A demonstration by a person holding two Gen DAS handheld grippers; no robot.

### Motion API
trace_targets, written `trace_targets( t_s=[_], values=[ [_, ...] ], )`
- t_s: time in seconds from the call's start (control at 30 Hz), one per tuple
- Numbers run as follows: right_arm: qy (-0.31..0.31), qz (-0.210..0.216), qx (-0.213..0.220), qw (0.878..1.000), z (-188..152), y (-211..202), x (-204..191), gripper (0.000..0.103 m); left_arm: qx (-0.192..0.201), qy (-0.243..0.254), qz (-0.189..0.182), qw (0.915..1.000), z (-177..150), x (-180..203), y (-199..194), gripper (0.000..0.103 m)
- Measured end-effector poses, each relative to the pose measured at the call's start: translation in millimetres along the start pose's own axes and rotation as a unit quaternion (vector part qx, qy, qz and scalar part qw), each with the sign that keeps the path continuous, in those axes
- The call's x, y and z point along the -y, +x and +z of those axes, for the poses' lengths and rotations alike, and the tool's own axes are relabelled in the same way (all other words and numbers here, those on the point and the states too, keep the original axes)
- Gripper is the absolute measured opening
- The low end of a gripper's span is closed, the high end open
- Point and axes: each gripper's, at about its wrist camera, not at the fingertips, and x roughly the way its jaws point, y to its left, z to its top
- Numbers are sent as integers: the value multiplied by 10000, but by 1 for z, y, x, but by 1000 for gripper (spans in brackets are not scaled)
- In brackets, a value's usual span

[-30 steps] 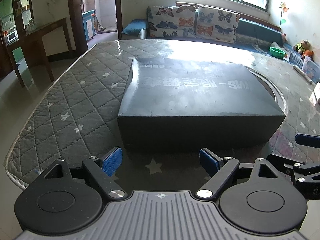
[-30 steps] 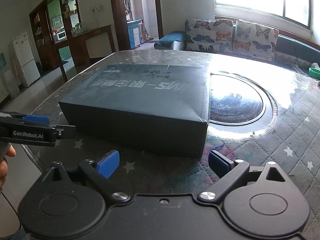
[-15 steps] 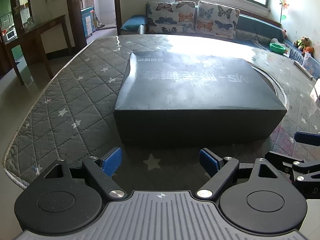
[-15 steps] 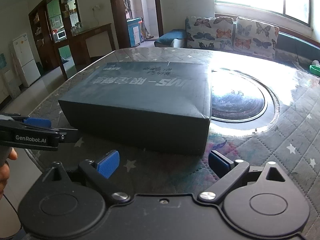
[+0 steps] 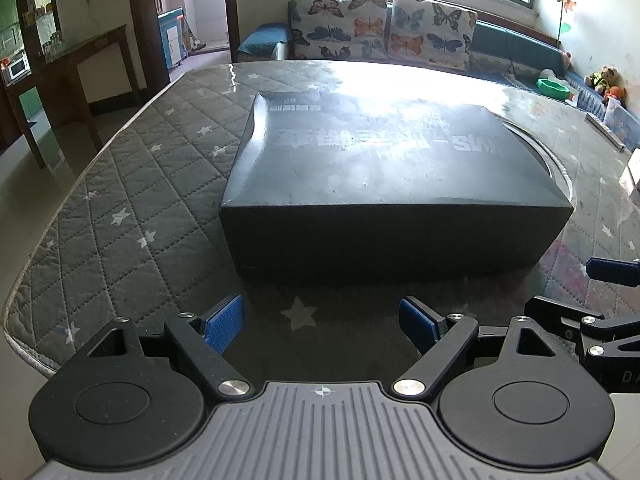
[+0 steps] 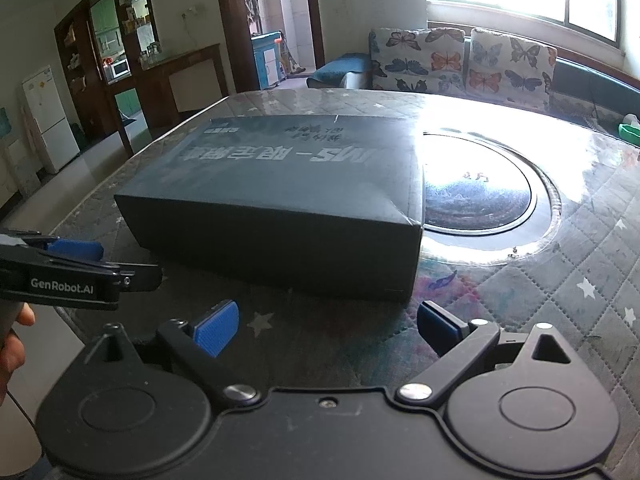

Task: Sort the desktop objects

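You have one black box [image 5: 384, 176] (printed lid) flat on quilted table [image 5: 132, 184], partly over one round inset [image 6: 480, 192]. Your left gripper [image 5: 322, 322] and right gripper [image 6: 326, 328]: both spread apart, empty, just short of box.

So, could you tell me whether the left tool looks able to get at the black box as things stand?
Probably yes. The left tool is open and faces the near side of the black box, with only bare quilted table cover between them. The box looks wider than the opening, though.
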Motion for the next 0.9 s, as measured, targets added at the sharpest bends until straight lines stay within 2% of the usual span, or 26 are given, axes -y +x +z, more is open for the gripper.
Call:
trace_targets(
  t_s=[0.9],
  values=[
    [-17,90,-74,9999,-3,5,1,96,-182,76,43,9998,-4,4,3,88]
  ],
)
